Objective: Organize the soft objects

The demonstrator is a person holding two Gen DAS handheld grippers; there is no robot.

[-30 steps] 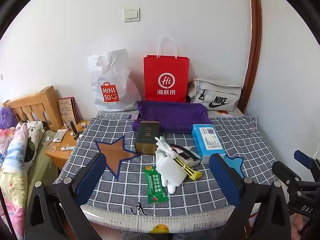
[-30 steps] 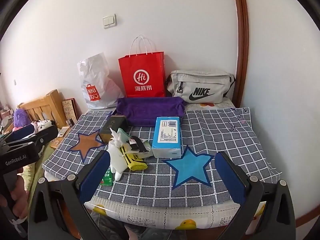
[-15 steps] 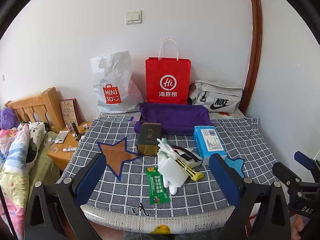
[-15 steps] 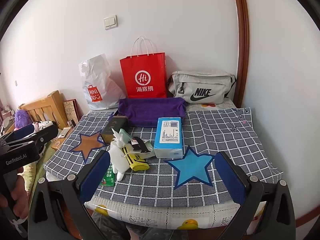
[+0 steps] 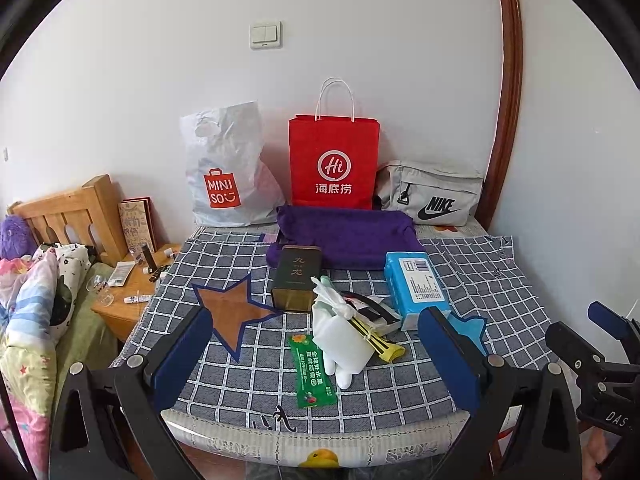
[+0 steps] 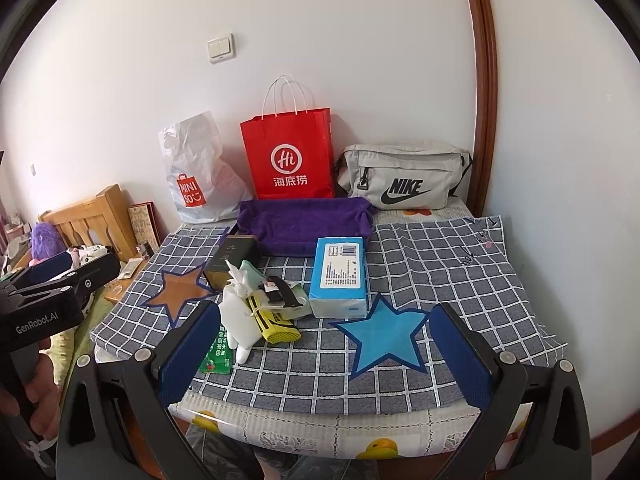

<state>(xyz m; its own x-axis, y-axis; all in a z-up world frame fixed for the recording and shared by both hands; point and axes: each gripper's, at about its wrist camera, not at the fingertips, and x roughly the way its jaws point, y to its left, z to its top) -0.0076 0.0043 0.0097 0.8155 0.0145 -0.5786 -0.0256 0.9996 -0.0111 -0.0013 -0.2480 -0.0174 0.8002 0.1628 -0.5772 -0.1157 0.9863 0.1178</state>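
Note:
On the checked cloth [image 5: 500, 280] lies a pile: a white plush toy [image 5: 344, 344] [image 6: 240, 320], a yellow mesh pouch [image 5: 384, 346] [image 6: 276, 326], a green sachet [image 5: 312, 372], a dark tin [image 5: 296, 278] [image 6: 232, 264], a blue tissue pack [image 5: 416, 288] [image 6: 340, 276]. A purple fabric tray [image 5: 348, 236] [image 6: 304, 226] sits behind them. My left gripper [image 5: 316, 356] is open and empty, near the table's front edge. My right gripper [image 6: 324, 356] is open and empty, in front of the blue star [image 6: 384, 338].
A Miniso bag [image 5: 224, 172], a red paper bag [image 5: 334, 164] and a grey Nike pouch [image 5: 432, 196] stand against the wall. A brown star [image 5: 236, 312] marks the cloth's left side. A wooden nightstand [image 5: 128, 292] and bed lie to the left.
Both grippers have drifted slightly back and up, so the scene sits a little lower in each view. Nothing on the table has moved.

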